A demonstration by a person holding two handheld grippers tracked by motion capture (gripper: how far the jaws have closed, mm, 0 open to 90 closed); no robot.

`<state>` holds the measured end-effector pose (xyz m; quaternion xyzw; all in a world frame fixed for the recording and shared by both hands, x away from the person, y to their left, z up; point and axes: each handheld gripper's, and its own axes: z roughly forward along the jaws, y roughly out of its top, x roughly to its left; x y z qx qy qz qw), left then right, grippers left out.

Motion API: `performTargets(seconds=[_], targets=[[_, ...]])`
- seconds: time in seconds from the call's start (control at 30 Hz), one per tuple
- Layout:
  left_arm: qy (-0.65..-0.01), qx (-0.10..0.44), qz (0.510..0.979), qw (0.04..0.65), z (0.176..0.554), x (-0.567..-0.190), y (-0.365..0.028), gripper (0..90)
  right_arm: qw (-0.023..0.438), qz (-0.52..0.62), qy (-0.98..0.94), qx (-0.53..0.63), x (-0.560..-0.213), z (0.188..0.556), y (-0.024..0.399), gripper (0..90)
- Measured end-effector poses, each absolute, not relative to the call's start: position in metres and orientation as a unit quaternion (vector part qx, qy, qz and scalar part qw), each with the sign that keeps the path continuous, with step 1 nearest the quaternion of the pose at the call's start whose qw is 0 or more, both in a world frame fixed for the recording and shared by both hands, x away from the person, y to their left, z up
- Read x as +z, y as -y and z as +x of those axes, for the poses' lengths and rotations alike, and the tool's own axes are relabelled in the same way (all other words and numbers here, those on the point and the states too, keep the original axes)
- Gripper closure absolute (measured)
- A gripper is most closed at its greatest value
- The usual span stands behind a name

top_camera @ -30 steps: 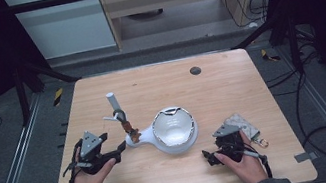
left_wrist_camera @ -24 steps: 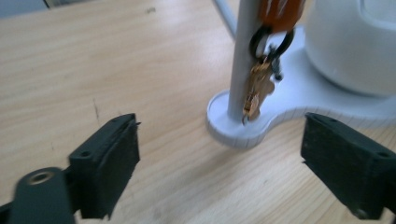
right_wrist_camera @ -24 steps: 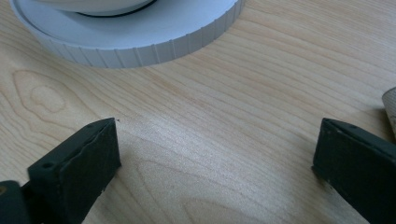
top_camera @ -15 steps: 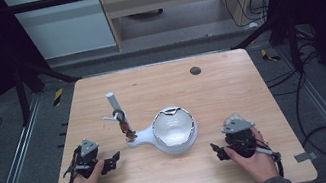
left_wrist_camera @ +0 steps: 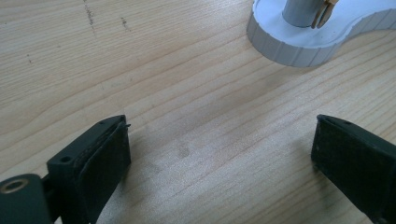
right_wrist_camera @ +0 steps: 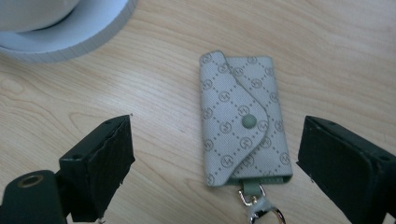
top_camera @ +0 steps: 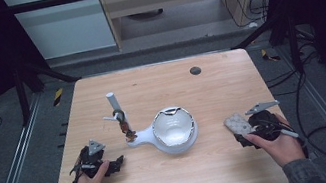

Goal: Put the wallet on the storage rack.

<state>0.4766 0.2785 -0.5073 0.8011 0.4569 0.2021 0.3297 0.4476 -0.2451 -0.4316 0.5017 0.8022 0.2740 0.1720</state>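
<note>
- Key pouch [right_wrist_camera: 243, 122], patterned grey with a snap flap and a metal clasp at its near end, is my guess at what matters; it lies flat on the wooden table [top_camera: 231, 84], well right of centre.
- At far left, my left gripper [top_camera: 113, 165] rests low on the table. Its own view shows the jaws spread wide over bare wood, holding nothing.
- Just ahead of it stands a white stand [top_camera: 168, 133]: a round dish on a flat base with a handle-like end, a grey post [top_camera: 113, 103] rising from that end.
- At right, my right gripper [right_wrist_camera: 212, 161] has its jaws wide, one on either side of the pouch, neither touching it.
- I judge this the approach before a grasp; next I would lower and close across the pouch's width.
- From the high view the pouch is a pale patch by my right hand [top_camera: 279, 144]; the right gripper view alone reveals snap, pattern and clasp. The left gripper view shows ribbing on the stand's edge.
</note>
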Motion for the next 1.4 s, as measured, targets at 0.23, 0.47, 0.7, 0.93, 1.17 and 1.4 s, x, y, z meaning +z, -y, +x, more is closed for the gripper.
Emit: performTargets(seconds=[0.23,0.47,0.7,0.93,1.17,1.4], targets=[[-0.455,0.202,0.802,0.331,0.478,-0.509,-0.278,0.5,0.162,0.519,-0.797,0.261,-0.434,0.451,0.256,11.3],[-0.454,0.199,0.803,0.331,0.479,-0.509,-0.277,0.0,0.16,0.528,-0.793,0.26,-0.431,0.453,0.262,11.5],[-0.455,0.2,0.803,0.33,0.478,-0.509,-0.277,0.0,0.148,0.519,-0.81,0.227,-0.434,0.455,0.259,13.0],[-0.456,0.2,0.802,0.329,0.478,-0.509,-0.277,0.0,0.133,0.527,-0.815,0.201,-0.442,0.468,0.26,14.0],[-0.452,0.199,0.804,0.33,0.479,-0.509,-0.276,0.0,0.103,0.536,-0.821,0.165,-0.45,0.486,0.253,14.7],[-0.449,0.198,0.806,0.331,0.479,-0.509,-0.276,0.0,0.088,0.535,-0.828,0.139,-0.461,0.496,0.249,17.2]])
